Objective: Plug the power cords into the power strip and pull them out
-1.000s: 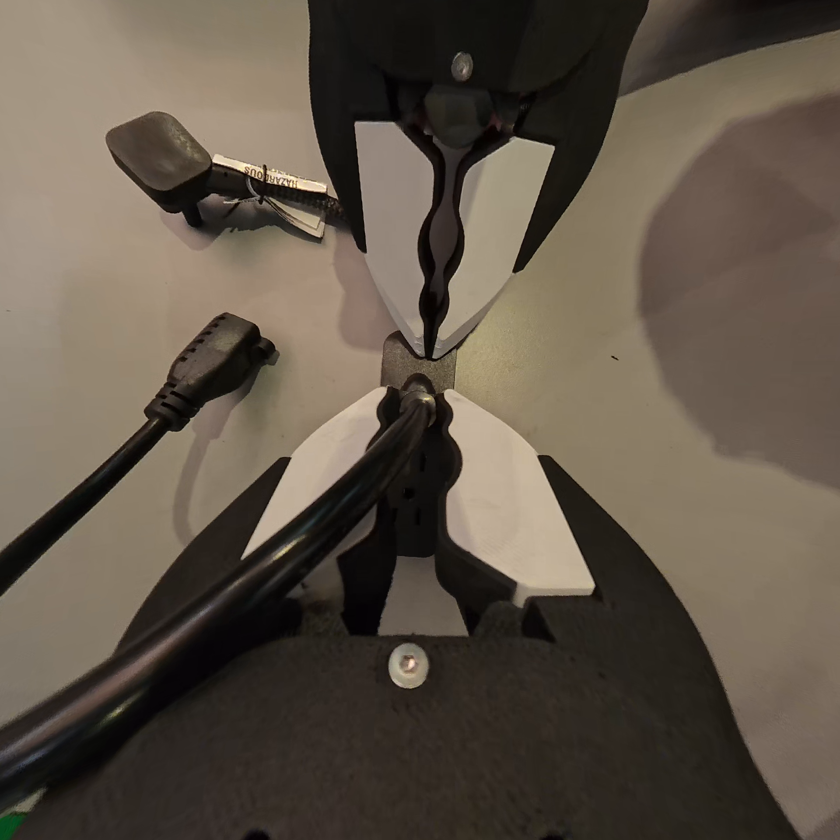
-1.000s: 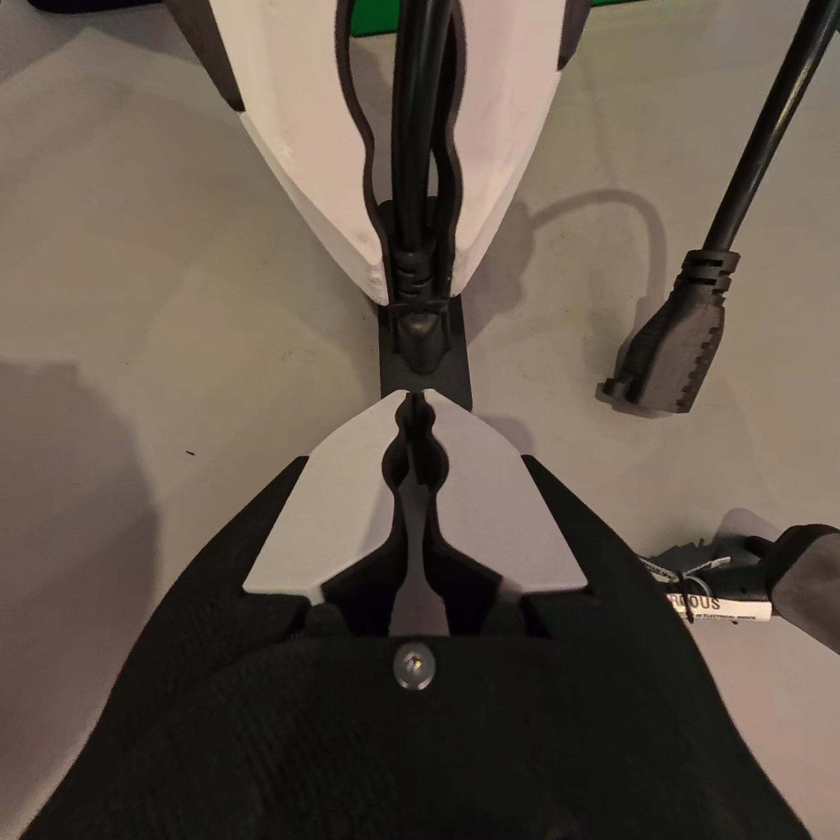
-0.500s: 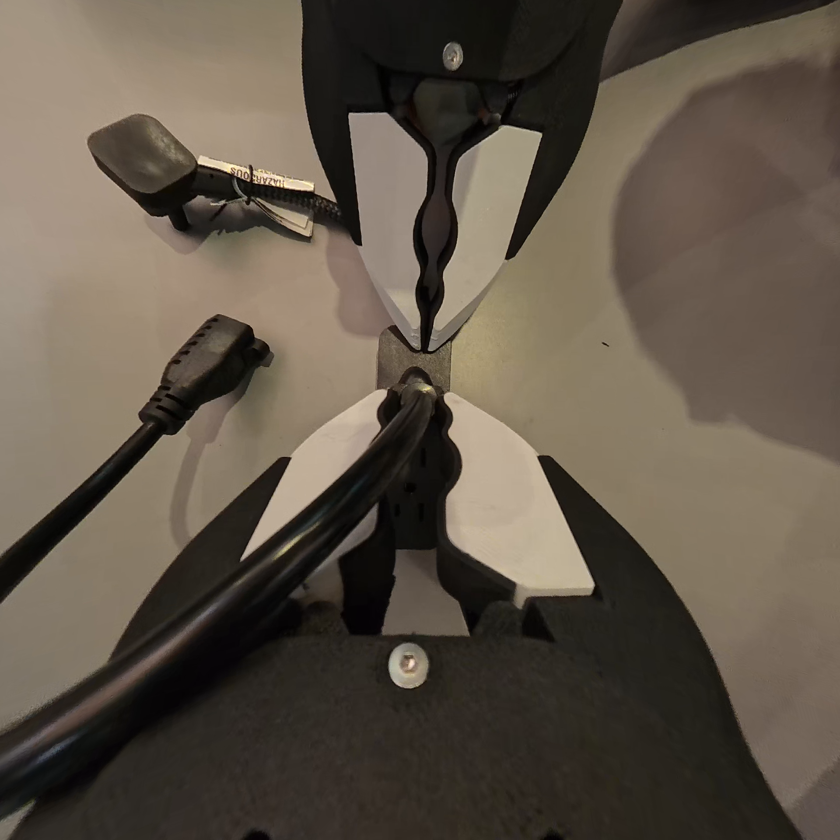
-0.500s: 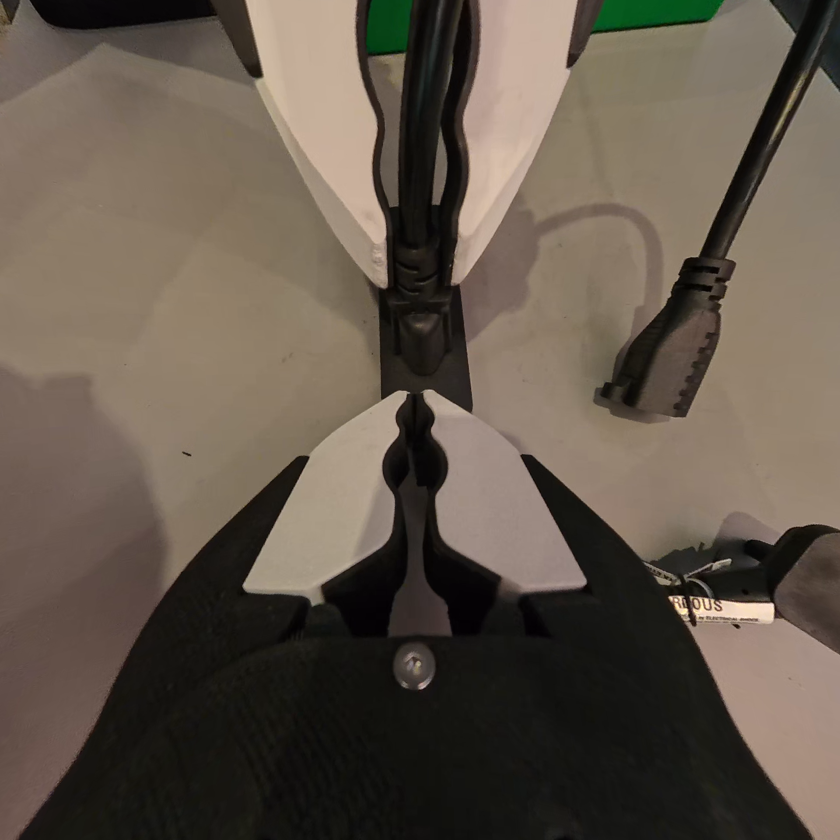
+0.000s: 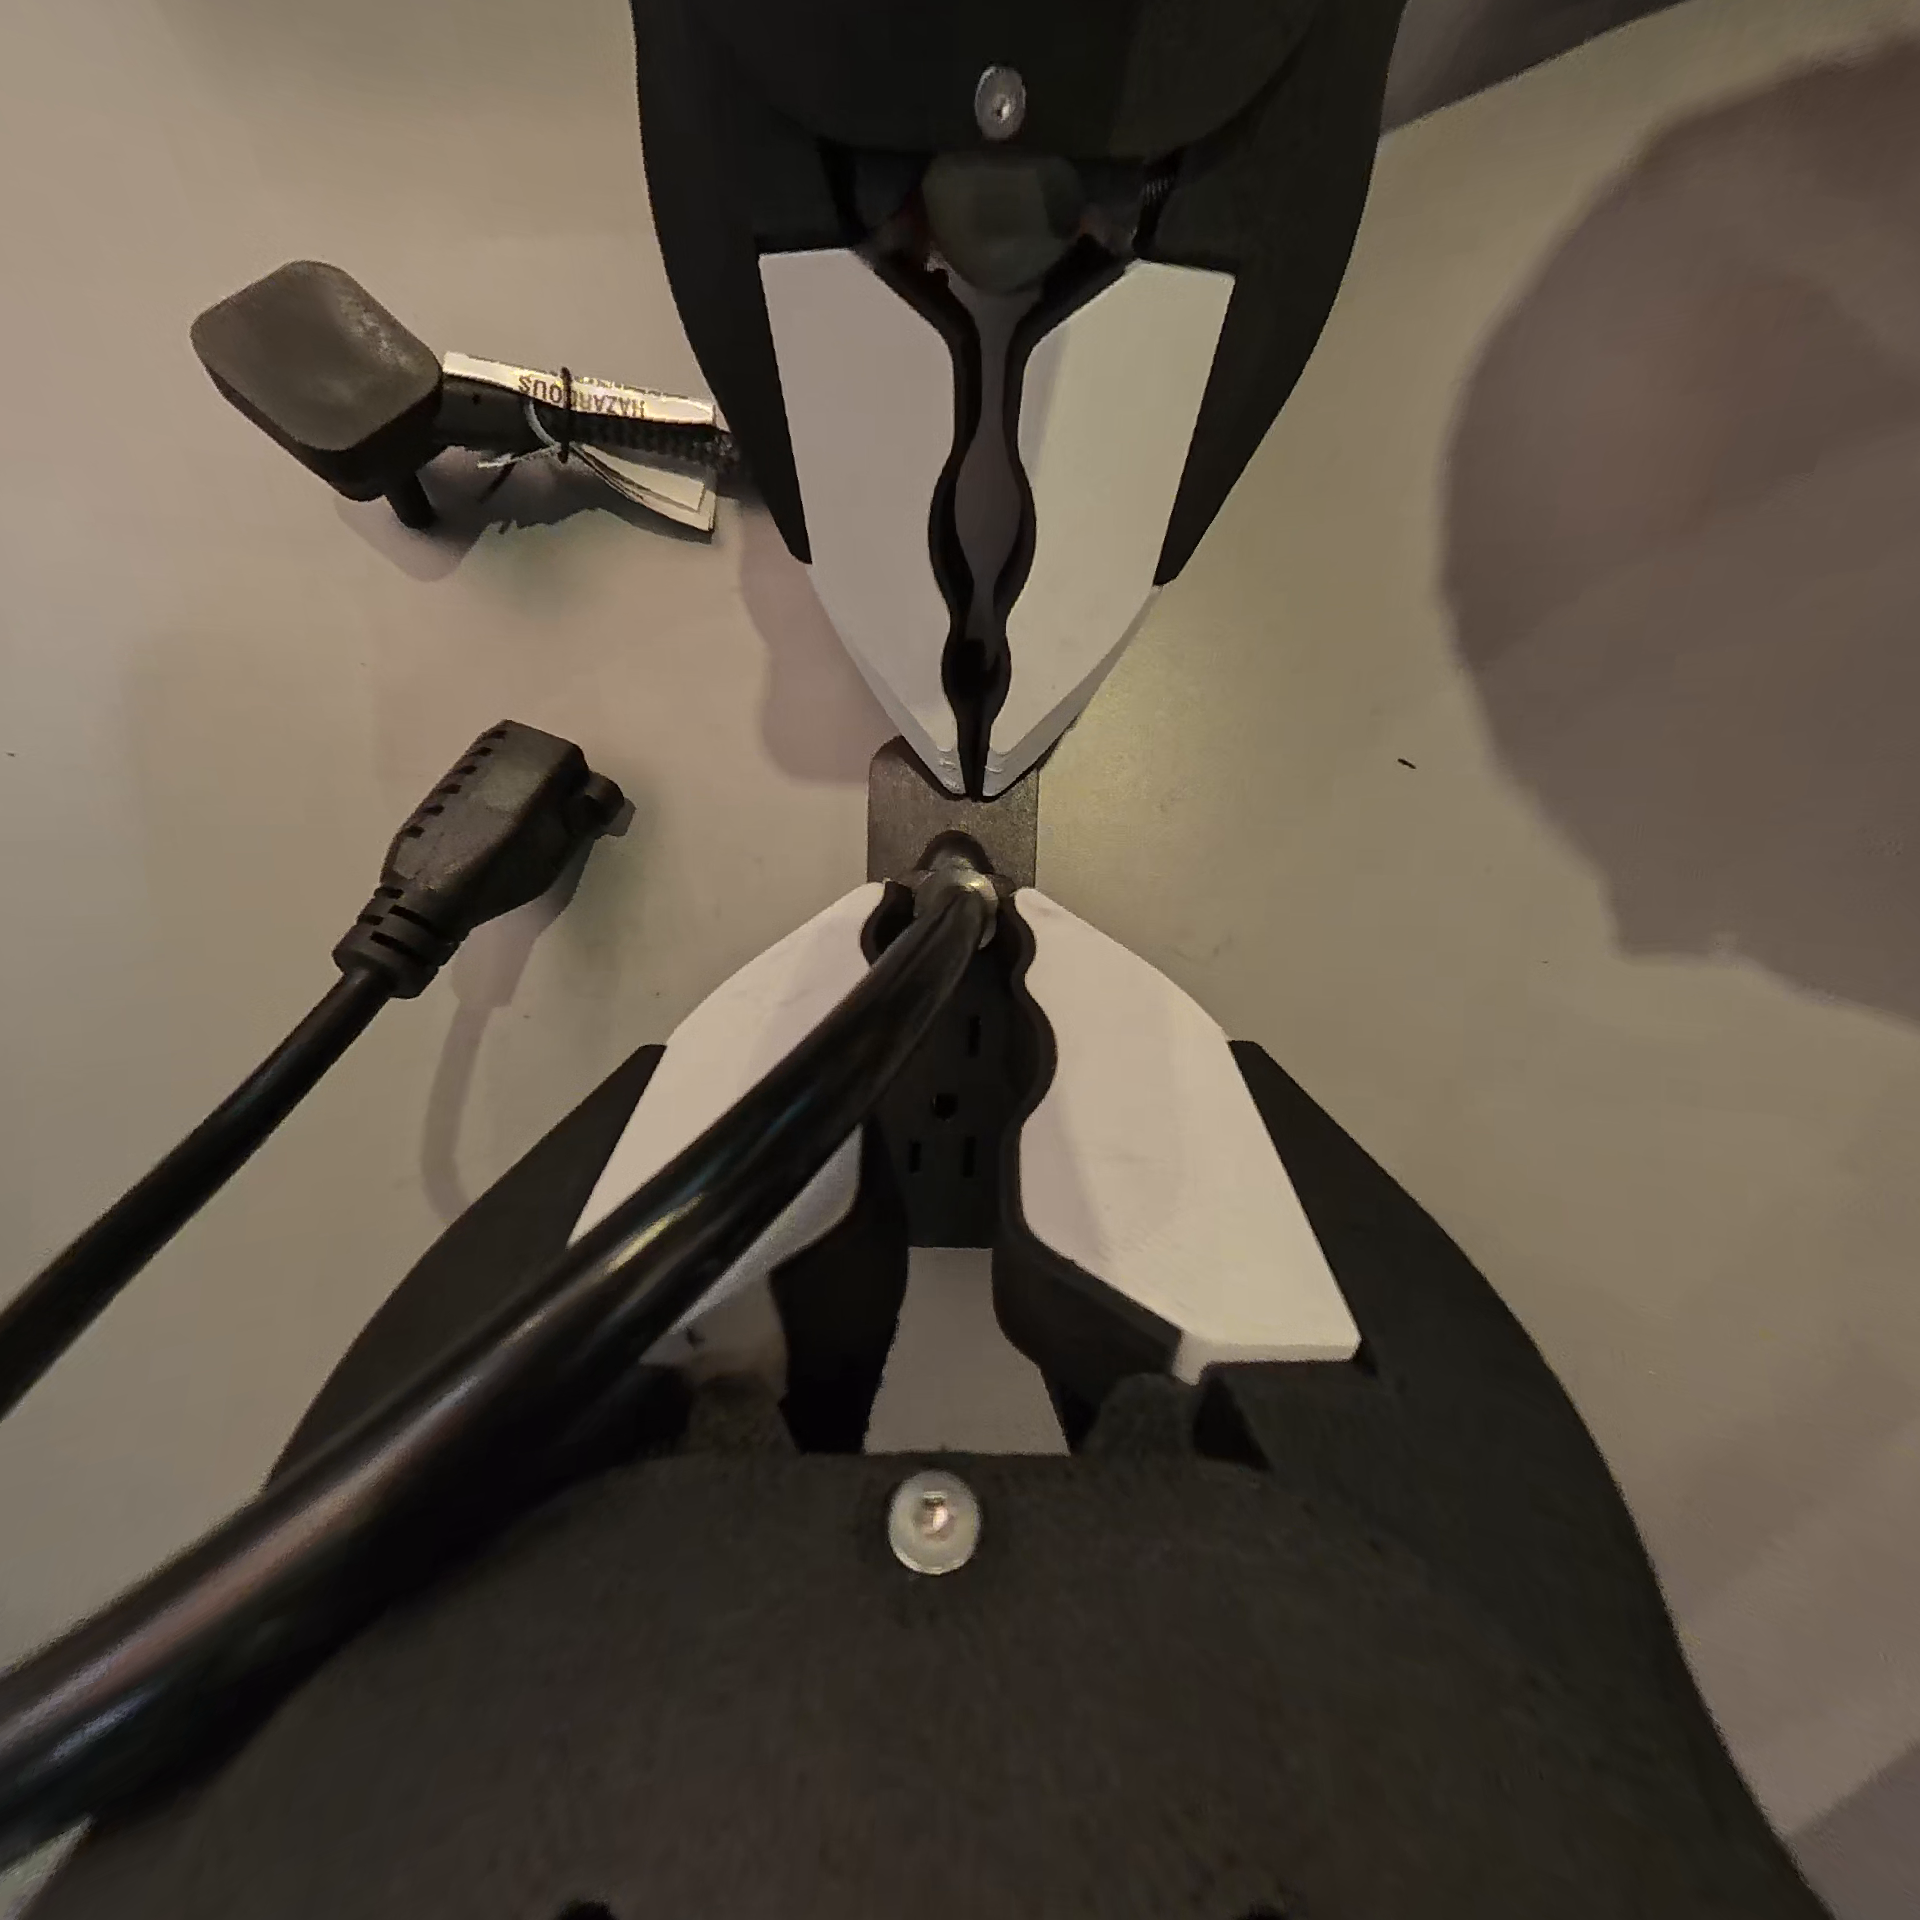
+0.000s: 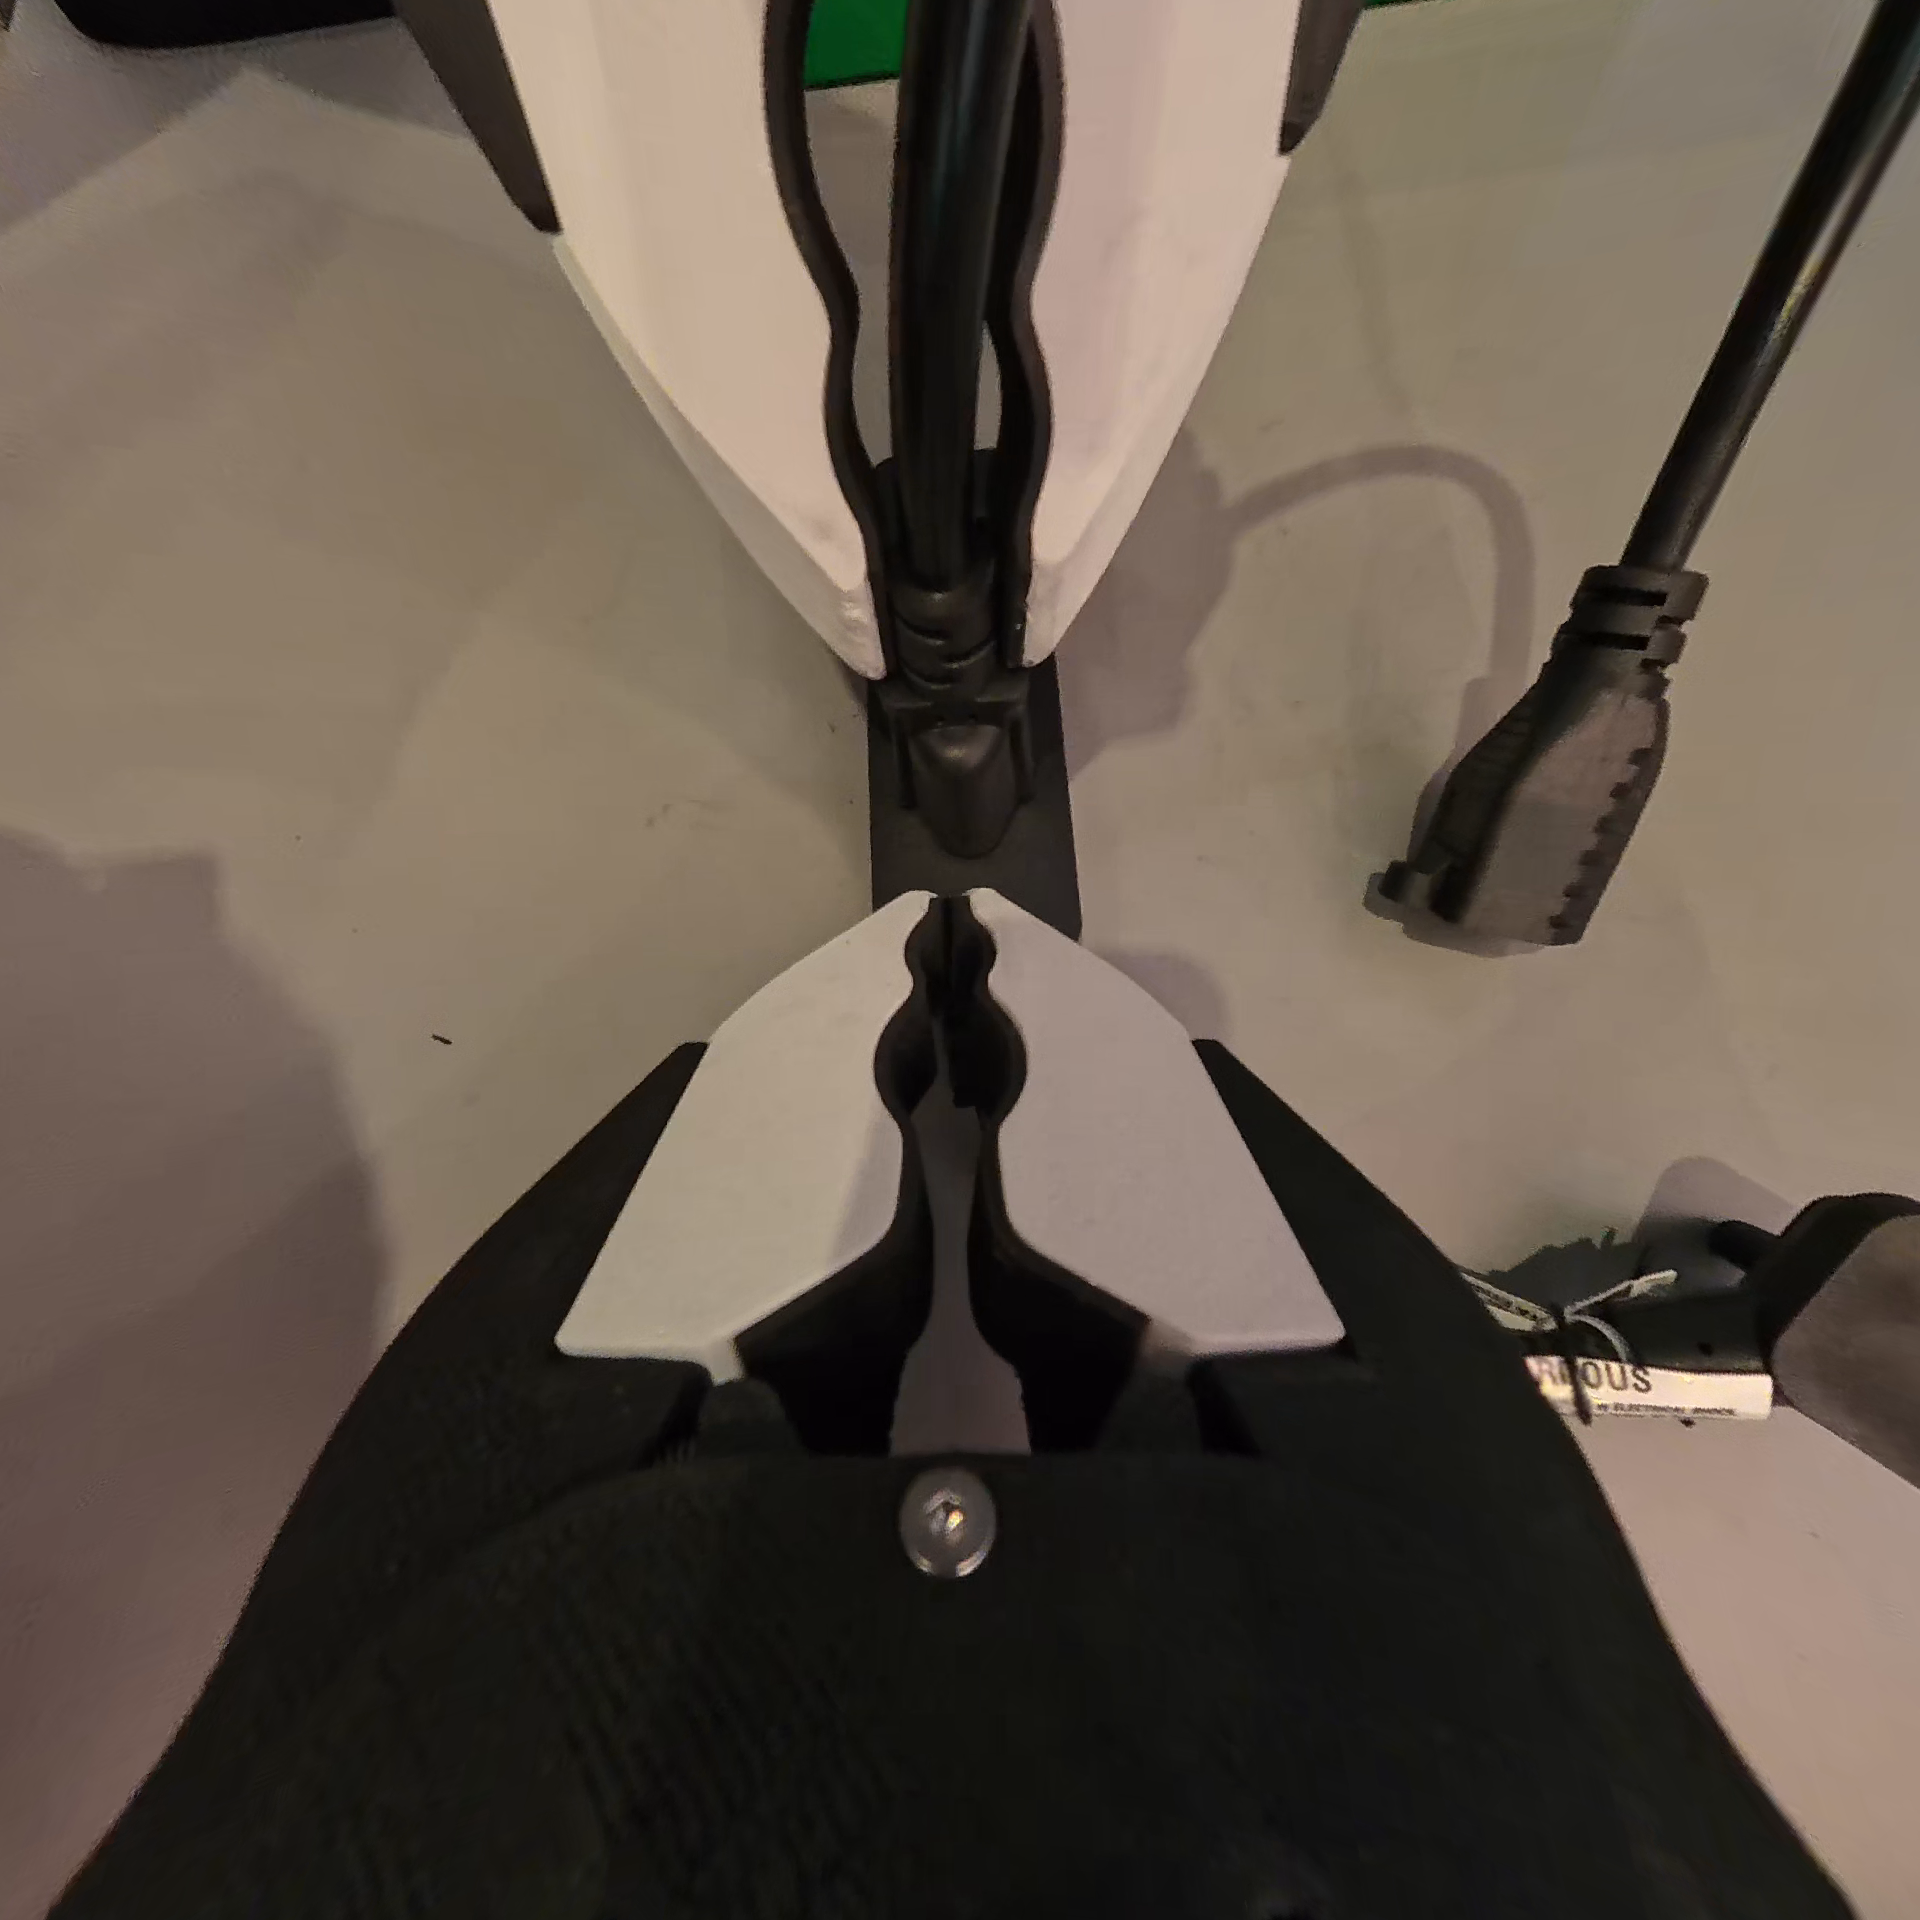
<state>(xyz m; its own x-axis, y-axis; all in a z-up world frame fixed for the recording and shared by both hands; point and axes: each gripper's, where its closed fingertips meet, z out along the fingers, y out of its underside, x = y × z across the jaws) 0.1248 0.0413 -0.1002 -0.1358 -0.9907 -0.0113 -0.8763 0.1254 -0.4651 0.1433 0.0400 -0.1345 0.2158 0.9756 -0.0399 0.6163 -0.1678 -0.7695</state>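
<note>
Glossy round cord [image 5: 727,1122] pinched by white, wavy-edged left gripper [image 5: 951,894].

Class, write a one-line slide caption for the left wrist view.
Left gripper grips a plug seated in the black power strip; right gripper pins the strip's far end.

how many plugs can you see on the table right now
3. One plug sits in the power strip, gripped by the left hand-held gripper. A black moulded plug and a flat grey plug lie loose beside the strip. Others may be hidden.
</note>
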